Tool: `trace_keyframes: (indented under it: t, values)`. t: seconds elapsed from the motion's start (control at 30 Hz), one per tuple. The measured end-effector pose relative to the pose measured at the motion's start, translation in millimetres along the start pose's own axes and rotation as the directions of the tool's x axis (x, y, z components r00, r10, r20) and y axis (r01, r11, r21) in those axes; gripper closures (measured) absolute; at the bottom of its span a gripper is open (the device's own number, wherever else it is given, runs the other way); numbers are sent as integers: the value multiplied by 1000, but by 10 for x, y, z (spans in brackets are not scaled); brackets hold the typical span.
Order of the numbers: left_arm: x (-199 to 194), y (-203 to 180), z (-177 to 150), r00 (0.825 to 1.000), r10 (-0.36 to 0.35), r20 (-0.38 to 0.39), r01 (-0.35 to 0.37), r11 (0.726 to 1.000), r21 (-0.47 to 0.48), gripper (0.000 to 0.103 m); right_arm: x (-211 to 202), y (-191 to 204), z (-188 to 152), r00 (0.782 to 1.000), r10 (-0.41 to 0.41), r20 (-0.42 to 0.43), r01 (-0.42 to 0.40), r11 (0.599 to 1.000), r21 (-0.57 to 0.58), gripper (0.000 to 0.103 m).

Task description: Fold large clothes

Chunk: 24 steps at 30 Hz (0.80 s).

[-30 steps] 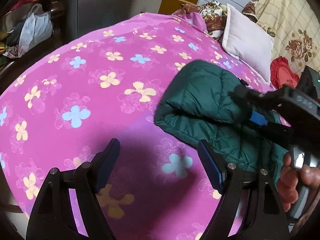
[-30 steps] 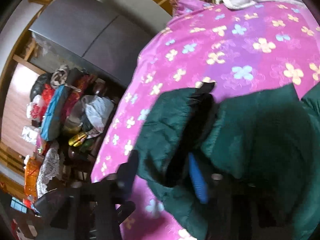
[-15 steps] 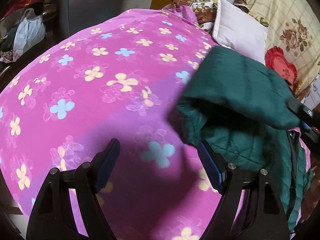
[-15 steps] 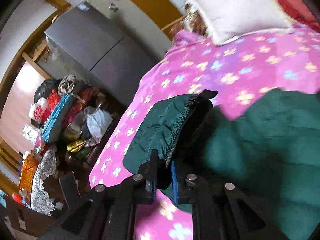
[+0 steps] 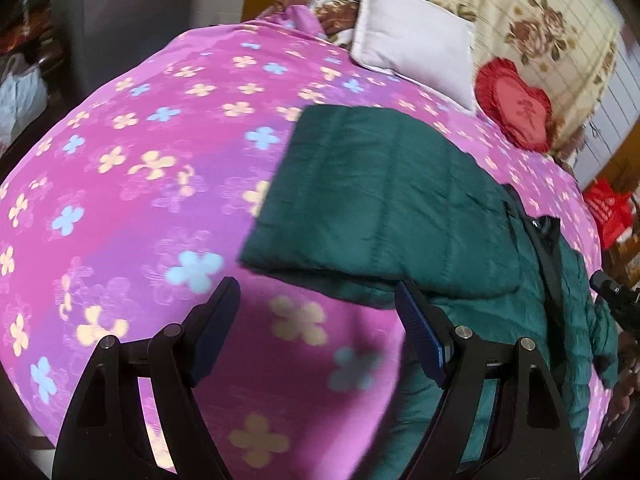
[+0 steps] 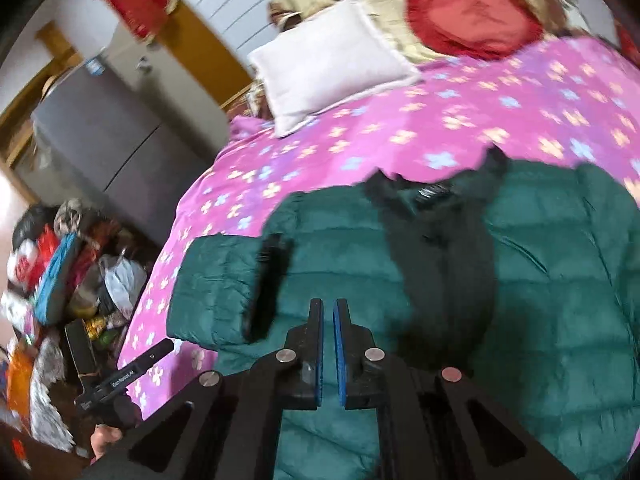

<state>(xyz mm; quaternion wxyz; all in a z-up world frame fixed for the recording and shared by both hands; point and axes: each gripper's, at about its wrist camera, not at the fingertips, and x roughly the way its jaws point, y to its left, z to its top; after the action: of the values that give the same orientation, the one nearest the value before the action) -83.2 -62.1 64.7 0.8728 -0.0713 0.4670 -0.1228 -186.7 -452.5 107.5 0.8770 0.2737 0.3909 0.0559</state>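
Jacket (image 5: 384, 200) folded; bedspread (image 5: 140, 200) bare leftward

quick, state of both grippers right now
left gripper: open, holding nothing, above the pink floral bedspread.
right gripper: shut, nothing visibly held, over the dark green quilted jacket.

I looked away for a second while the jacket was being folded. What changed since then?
The right hand-held gripper carried the sleeve across and laid it on the green jacket, then let go; its jaws now look nearly shut with nothing between them. The left hand-held gripper stayed open over the pink bedspread.
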Motion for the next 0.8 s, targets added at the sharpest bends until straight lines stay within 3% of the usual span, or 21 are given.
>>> trace_keyframes:
  t: [0.13, 0.17, 0.2, 0.27, 0.3, 0.43, 0.57, 0.67, 0.8]
  values:
    - [21, -95, -33, 1000, 1, -8, -1, 1000, 7, 23, 119, -27, -67, 991, 115, -60, -111, 991, 69, 97]
    - [24, -102, -37, 1000, 5, -8, -5, 1000, 7, 23, 178, 17, -66, 989, 135, -66, -130, 989, 74, 88]
    - [31, -97, -38, 1000, 6, -10, -6, 1000, 7, 23, 257, 100, -64, 987, 149, -66, -145, 987, 64, 66]
    - [34, -77, -41, 1000, 7, -11, -7, 1000, 3, 23, 437, 303, -92, 983, 169, -69, -166, 985, 49, 42]
    - [37, -60, -43, 1000, 7, -12, -7, 1000, -1, 23, 544, 379, -97, 980, 184, -78, -181, 982, 45, 39]
    - [63, 32, -39, 1000, 15, -21, -16, 1000, -12, 23, 1062, 604, -118, 965, 223, -138, -216, 975, 59, 39]
    - [71, 155, -27, 999, 23, -23, -24, 999, -34, 23, 1490, 797, -134, 967, 198, -162, -197, 980, 18, 41]
    - [68, 225, -26, 999, 28, -24, -29, 999, -45, 23, 1563, 862, -181, 971, 177, -158, -180, 984, -3, 91]
    - [27, 285, -25, 999, 29, -14, -30, 998, -59, 23, 1203, 849, -162, 981, 170, -96, -176, 983, -53, 96]
